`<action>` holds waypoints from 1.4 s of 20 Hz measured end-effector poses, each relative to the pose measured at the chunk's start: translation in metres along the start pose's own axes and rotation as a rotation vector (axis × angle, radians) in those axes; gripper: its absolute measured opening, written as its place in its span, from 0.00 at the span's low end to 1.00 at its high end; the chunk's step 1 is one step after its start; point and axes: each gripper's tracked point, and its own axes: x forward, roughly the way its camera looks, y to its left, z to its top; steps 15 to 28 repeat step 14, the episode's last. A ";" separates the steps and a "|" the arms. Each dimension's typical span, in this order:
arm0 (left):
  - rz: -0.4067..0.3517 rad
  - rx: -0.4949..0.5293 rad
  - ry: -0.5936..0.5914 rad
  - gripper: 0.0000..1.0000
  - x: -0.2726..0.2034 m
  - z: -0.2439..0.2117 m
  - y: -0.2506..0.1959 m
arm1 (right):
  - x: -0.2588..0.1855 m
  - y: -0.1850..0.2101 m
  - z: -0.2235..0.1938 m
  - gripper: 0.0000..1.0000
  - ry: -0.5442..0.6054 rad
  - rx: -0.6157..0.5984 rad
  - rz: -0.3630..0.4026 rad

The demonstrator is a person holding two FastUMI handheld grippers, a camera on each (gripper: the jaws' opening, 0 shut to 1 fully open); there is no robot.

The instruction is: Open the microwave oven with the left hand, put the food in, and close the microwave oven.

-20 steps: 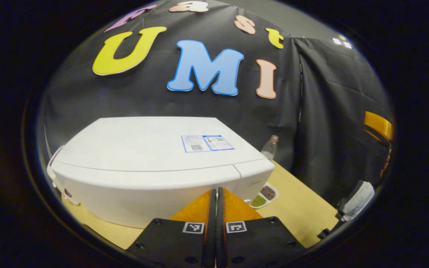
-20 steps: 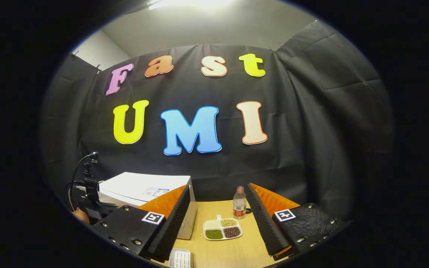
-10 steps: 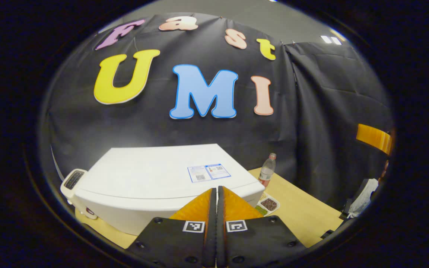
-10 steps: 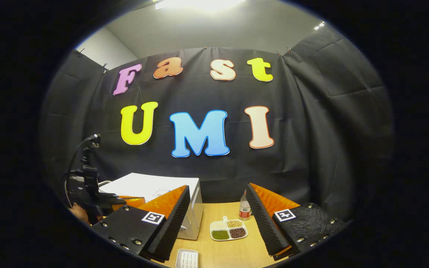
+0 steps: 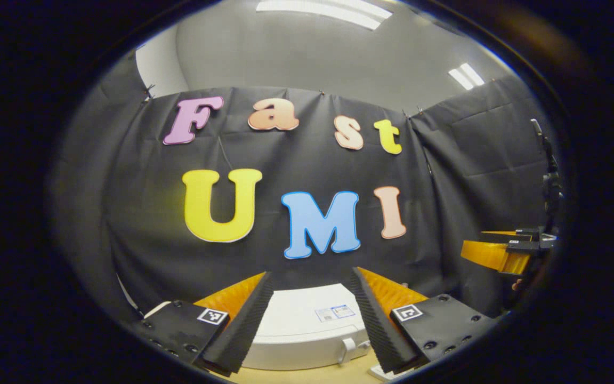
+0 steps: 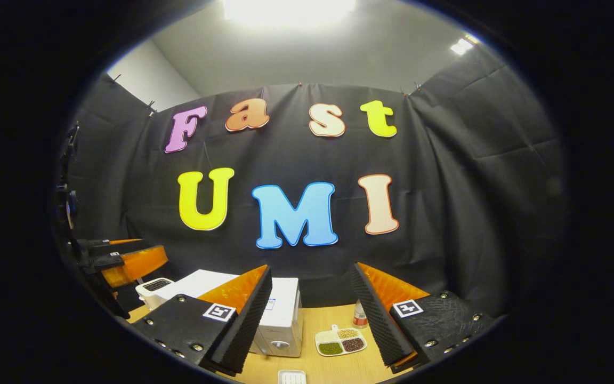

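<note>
Left gripper view: the left gripper [image 5: 311, 314] has its two fingers spread wide apart, grasping nothing. Between and beyond them sits one white microwave oven [image 5: 307, 333] on a wooden table [image 5: 307, 375], seen from above its top, which carries one label [image 5: 334, 312]. Its door looks closed. Far to the right of the microwave, the right gripper [image 5: 493, 253] shows at the edge.

Right gripper view: the right gripper [image 6: 311, 314] also has its two fingers spread apart, empty. The microwave oven [image 6: 280, 325] stands just beyond its near finger, on the table [image 6: 333, 368]. Just right of the microwave lies one divided food tray [image 6: 340, 342] with four compartments holding green, dark, tan and pale contents. One bottle [image 6: 360, 316] stands behind the tray. One small white ridged object [image 6: 292, 377] lies in front of the microwave. The left gripper [image 6: 126, 261] hovers to the microwave's left.
</note>
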 end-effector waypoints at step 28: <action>0.057 -0.069 -0.074 1.00 -0.068 0.036 0.086 | -0.032 0.059 0.015 0.92 -0.028 -0.004 -0.042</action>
